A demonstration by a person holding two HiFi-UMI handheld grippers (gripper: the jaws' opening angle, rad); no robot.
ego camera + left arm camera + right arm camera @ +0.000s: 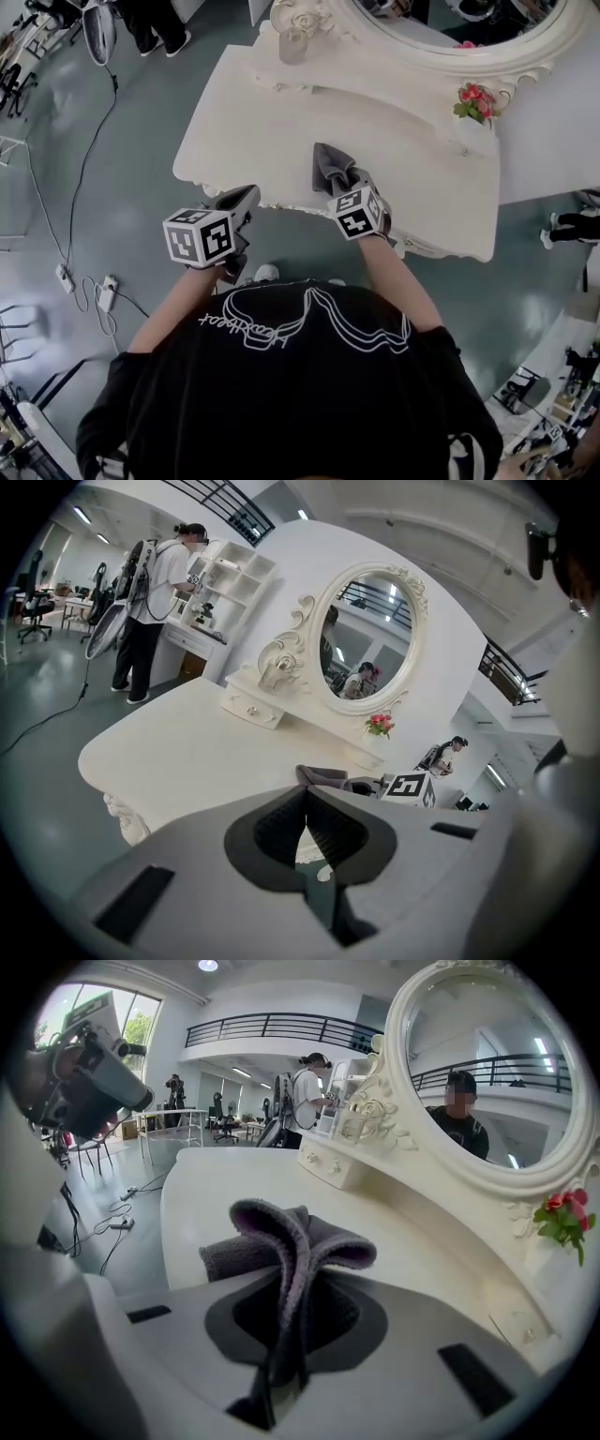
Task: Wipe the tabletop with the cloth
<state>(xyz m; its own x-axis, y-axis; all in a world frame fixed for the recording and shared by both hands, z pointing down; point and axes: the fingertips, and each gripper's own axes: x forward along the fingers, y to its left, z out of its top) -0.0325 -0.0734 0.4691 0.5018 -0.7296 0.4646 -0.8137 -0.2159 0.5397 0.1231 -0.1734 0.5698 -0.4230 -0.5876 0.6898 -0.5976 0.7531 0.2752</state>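
Grey cloth (328, 164), head view: pinched by the right gripper (349, 185), free end lying forward on the white tabletop (272, 122) near its front edge; left gripper (240, 201) off the edge, to the left. Left gripper view: jaws closed on nothing, cloth ahead and right. Right gripper view: jaws clamp the bunched cloth, folds running along the jaw axis; the right side probably wipes
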